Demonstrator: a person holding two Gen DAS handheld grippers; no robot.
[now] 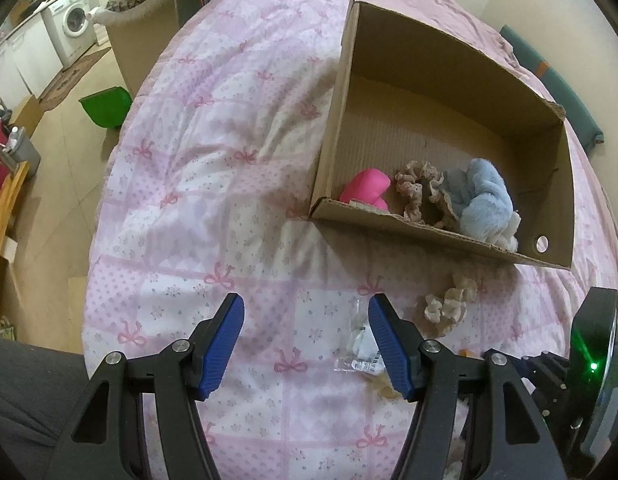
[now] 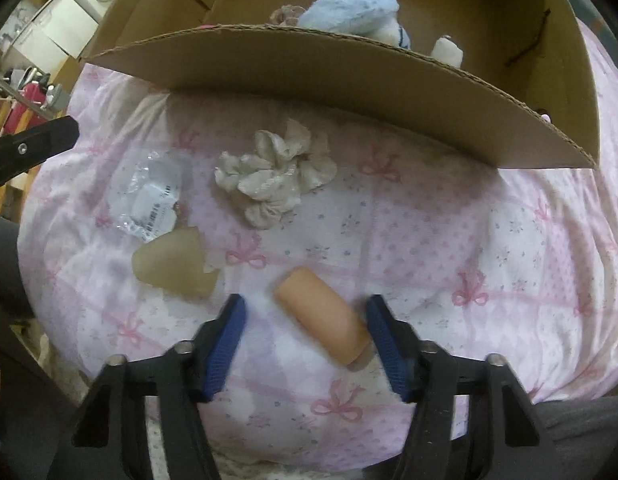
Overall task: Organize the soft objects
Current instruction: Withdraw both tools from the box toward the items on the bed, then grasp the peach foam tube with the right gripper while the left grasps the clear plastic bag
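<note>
Fingers gape wide — right gripper (image 2: 305, 332) perhaps touching peach cylinder (image 2: 323, 318).

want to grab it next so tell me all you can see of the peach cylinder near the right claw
The peach cylinder is a smooth, matte, stubby roll that looks like soft foam or rubber, with rounded ends. It lies on its side on the pink bow-print quilt, angled from upper left to lower right. It sits between the open fingers of the right claw, its lower end close to the right finger; contact cannot be told. Nothing else touches it.
</note>
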